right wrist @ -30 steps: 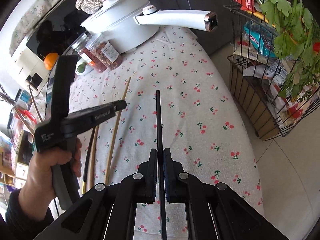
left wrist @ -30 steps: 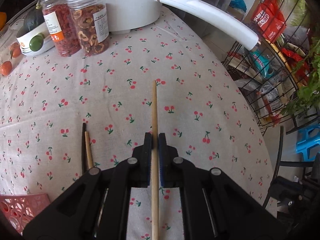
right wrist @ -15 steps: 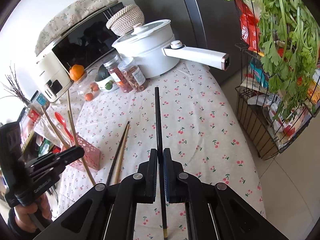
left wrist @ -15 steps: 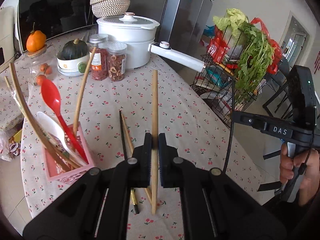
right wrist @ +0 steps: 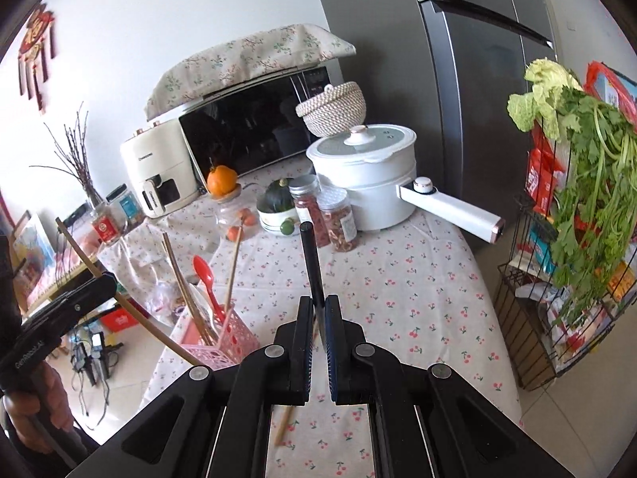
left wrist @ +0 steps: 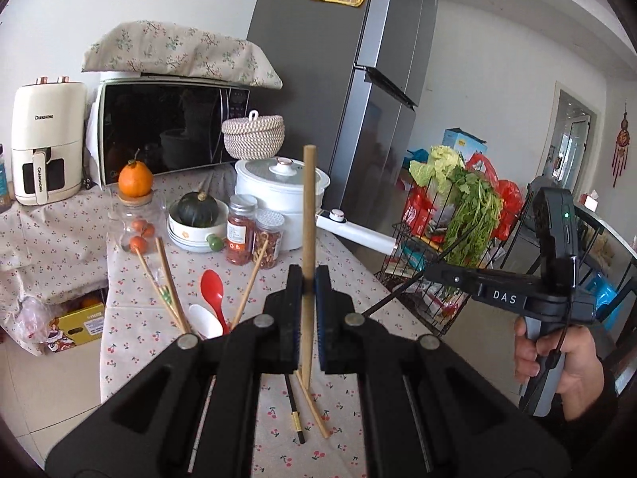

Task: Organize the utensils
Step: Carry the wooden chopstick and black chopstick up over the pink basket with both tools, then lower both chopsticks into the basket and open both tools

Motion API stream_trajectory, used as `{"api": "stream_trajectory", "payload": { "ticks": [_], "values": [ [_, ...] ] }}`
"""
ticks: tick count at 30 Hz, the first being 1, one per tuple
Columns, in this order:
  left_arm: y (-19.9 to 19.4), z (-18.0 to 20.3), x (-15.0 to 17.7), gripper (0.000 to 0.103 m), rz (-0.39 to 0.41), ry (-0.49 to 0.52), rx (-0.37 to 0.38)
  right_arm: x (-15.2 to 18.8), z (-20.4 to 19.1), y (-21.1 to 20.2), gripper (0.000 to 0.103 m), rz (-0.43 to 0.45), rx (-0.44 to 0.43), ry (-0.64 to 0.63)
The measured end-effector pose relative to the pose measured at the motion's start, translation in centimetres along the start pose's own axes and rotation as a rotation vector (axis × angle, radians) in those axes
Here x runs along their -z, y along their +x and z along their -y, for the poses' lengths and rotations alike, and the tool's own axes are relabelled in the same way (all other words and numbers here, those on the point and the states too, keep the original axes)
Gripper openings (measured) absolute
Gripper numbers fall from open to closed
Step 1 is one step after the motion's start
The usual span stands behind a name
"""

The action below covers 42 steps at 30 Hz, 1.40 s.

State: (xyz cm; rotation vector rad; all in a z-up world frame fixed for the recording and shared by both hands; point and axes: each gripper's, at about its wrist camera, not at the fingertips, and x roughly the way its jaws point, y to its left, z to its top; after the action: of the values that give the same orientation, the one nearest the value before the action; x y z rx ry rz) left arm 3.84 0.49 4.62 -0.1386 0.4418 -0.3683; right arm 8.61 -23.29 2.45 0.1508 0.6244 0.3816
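Observation:
My left gripper (left wrist: 307, 279) is shut on a wooden chopstick (left wrist: 307, 215) and holds it upright, high above the table. My right gripper (right wrist: 317, 310) is shut on a black chopstick (right wrist: 311, 263), also raised; it shows at the right of the left wrist view (left wrist: 402, 288). A pink basket (right wrist: 229, 344) on the table's left holds a red spoon (right wrist: 204, 275), a white spoon (left wrist: 207, 320) and several chopsticks (right wrist: 181, 279). A wooden chopstick (left wrist: 314, 410) and a black chopstick (left wrist: 294, 410) lie on the cherry-print tablecloth (right wrist: 398, 286).
At the back stand a white pot with a long handle (right wrist: 370, 175), two jars (right wrist: 330, 215), a bowl with a squash (left wrist: 197, 219), a microwave (left wrist: 167, 127) and an air fryer (left wrist: 43, 139). A wire rack with vegetables (right wrist: 569, 239) stands right of the table, beside the fridge.
Both grippers have lifted and tilted up with their chopsticks, from close over the tablecloth to high above it. The basket and back wall came into view.

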Motion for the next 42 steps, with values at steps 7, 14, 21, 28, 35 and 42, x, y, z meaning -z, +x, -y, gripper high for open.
{"api": "stream_trajectory", "payload": {
  "ticks": [7,14,21,28,35,42],
  "values": [
    [-2.5,-1.9,-1.4,0.007,0.113,-0.002,-0.091,-1.4,-4.1,0.0,0.006,0.058,-0.108,-0.018],
    [-1.8,-4.0,-0.9,0.007,0.104,-0.019,-0.162,-2.4,-7.1,0.2,0.006,0.112,-0.181,-0.019],
    [-0.2,-5.2,-0.1,0.007,0.075,-0.025,-0.181,-3.3,-9.2,1.5,0.006,0.161,-0.212,-0.010],
    [1.9,-6.4,0.7,0.007,0.001,-0.054,-0.192,-3.0,-10.9,4.4,0.006,0.137,-0.219,-0.040],
    [3.9,-7.9,1.6,0.007,-0.083,-0.118,-0.165,-2.0,-11.6,7.3,0.005,0.067,-0.216,-0.057],
    [4.0,-8.0,1.8,0.042,-0.094,-0.132,-0.174,-1.5,-10.5,9.2,0.009,0.004,-0.251,-0.001]
  ]
}}
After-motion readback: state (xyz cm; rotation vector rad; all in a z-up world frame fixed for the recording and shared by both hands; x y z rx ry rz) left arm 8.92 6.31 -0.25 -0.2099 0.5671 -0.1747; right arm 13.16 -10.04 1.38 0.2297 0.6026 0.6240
